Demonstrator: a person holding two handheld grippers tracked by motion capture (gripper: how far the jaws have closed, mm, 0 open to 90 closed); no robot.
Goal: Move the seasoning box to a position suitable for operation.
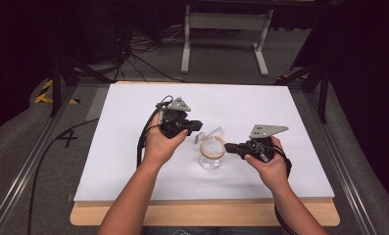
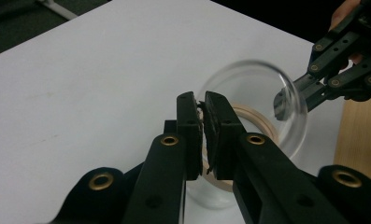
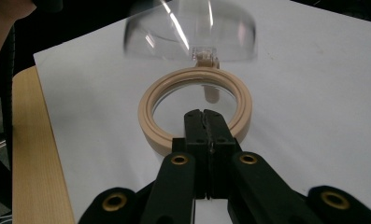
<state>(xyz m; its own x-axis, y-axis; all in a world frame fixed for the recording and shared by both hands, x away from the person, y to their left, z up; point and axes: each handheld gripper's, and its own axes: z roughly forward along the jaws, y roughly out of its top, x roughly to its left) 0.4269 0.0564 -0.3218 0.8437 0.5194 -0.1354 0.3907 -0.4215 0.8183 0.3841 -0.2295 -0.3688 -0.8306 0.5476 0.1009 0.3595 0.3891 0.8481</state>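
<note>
A clear glass jar stands mid-table with a beige sealing ring around its mouth. Its clear hinged lid is swung up behind the mouth and looks blurred. My left gripper reaches in from the jar's left, with its jaws almost together at the lid's rim. I cannot tell whether they pinch that rim. My right gripper is shut with nothing in it. Its tips rest over the near side of the ring, and it comes in from the jar's right.
The jar sits on a white sheet laid over a wooden board, whose edge runs along the near side. Metal rails flank the table, and a white frame stands on the floor beyond it.
</note>
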